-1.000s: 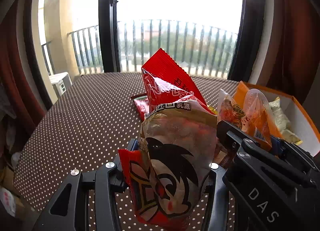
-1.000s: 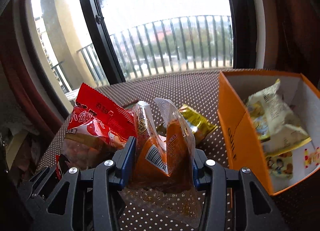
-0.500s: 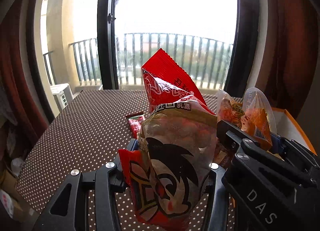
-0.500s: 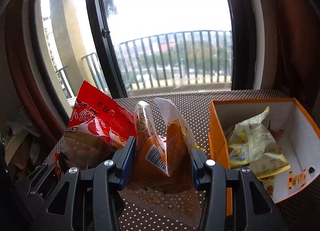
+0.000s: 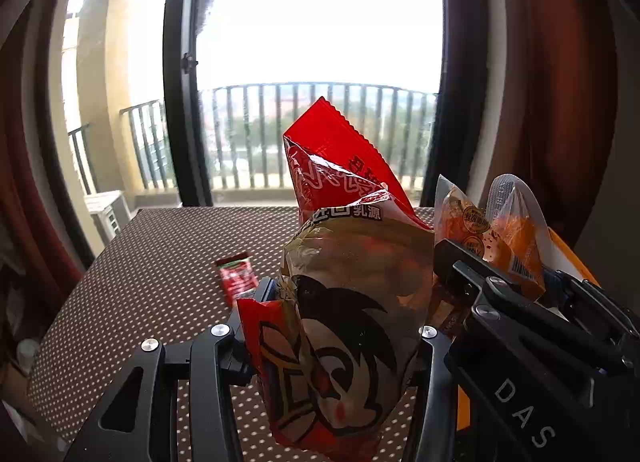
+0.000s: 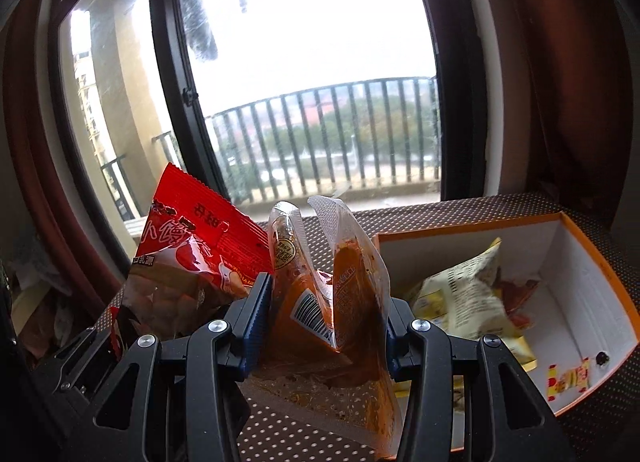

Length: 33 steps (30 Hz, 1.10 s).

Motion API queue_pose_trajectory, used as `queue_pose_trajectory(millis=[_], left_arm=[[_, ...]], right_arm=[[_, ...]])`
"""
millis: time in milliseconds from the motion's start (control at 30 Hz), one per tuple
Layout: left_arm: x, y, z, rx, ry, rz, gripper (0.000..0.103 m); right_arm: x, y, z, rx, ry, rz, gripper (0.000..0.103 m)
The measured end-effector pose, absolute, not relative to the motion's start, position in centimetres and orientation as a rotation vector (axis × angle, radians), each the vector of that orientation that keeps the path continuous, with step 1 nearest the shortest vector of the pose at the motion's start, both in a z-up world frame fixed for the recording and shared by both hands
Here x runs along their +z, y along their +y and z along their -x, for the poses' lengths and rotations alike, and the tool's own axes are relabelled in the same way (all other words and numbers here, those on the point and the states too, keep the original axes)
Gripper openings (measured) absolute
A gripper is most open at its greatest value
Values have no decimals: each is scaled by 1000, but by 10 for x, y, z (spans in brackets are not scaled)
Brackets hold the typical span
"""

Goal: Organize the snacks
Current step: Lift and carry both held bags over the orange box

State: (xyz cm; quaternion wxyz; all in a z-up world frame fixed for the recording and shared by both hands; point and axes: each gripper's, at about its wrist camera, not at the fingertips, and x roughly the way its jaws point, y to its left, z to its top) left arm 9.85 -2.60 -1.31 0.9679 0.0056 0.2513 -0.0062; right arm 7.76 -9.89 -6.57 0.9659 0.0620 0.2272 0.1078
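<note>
The right gripper (image 6: 326, 302) is clamped on a clear vacuum-sealed pouch of orange-brown spiced snack (image 6: 332, 294), folded so that its two sealed ends stand up like a V above the jaws, with the rest hanging below; the left gripper (image 5: 344, 326) is clamped on a crinkled red and tan foil snack bag printed with a black-haired cartoon face (image 5: 344, 302), its long axis roughly upright, its red serrated top edge pointing up and away from the camera and its bottom drooping under the jaws. Both packets ride in the air above the brown dotted tablecloth (image 5: 152, 262); neither touches it.

The open orange cardboard box with a white lining (image 6: 592, 262) sits to the right of the right gripper and slightly ahead, its mouth facing up; in the left wrist view only a sliver of its orange wall shows, beyond the right gripper. So the right hand looks the nearer and, as I judge it, should drop first; the left must cross behind it. The box already holds a pale yellow printed packet (image 6: 468, 298) and a small yellow and red sweet (image 6: 568, 378); free floor remains at its near right corner.

A small red sachet (image 5: 237, 276) lies flat on the cloth, left of the left gripper, not yet collected.
</note>
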Motion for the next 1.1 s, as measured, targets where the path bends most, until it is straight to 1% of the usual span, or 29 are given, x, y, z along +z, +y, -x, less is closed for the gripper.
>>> queue_pose_trajectory(millis=[600,1100], left_arm=[[-16,-49,-113,-154,501,-35,50],[-22,-86,-144,-269,562,-101,49]], right_arm=[[-56,-159,-84,85,408,-148,50],[-73,-215,-84,-36,420,-184,50]])
